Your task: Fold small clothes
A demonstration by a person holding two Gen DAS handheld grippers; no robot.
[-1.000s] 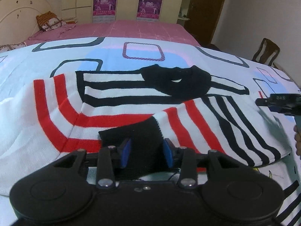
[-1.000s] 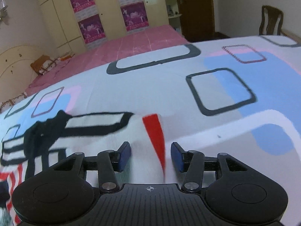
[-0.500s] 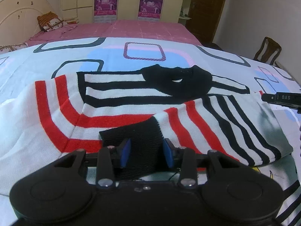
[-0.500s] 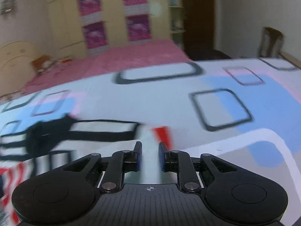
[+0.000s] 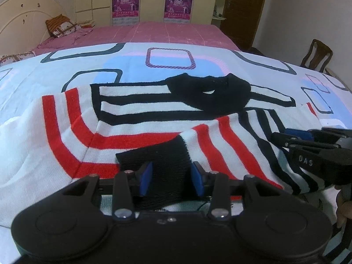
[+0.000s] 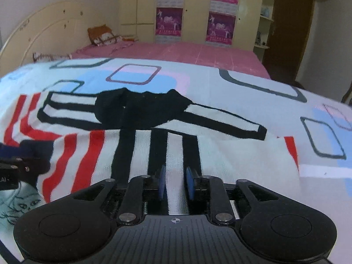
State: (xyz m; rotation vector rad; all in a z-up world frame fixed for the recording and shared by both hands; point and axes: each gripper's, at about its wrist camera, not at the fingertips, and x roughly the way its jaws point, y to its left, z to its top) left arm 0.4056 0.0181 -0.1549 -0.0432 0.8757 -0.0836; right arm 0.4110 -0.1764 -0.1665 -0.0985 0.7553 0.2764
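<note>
From the left wrist view, a white knitted sweater with red and black stripes and a black collar lay spread flat on a bed quilt printed with blue patches and dark rounded squares. The sweater's black ribbed cuff was folded in over the striped body, and the left gripper had its 2 blue-padded fingers set narrowly on either side of that cuff, the pads at its edges as if gripping it. At the right edge of that view the right gripper reached in over the black-striped sleeve, with part of a hand below it. Farther back sat a pink bedspread, a cream headboard, a patterned cushion and a wooden chair.

From the right wrist view, the sweater filled the foreground, its collar up near the middle and 1 black-banded sleeve stretched out to the right. The right gripper hung low over the sweater's black-and-white stripes, its fingers a narrow gap apart and opening, a white stripe showing between them without the pads pressing on it. The left gripper sat at the left edge on the black cuff.
</note>
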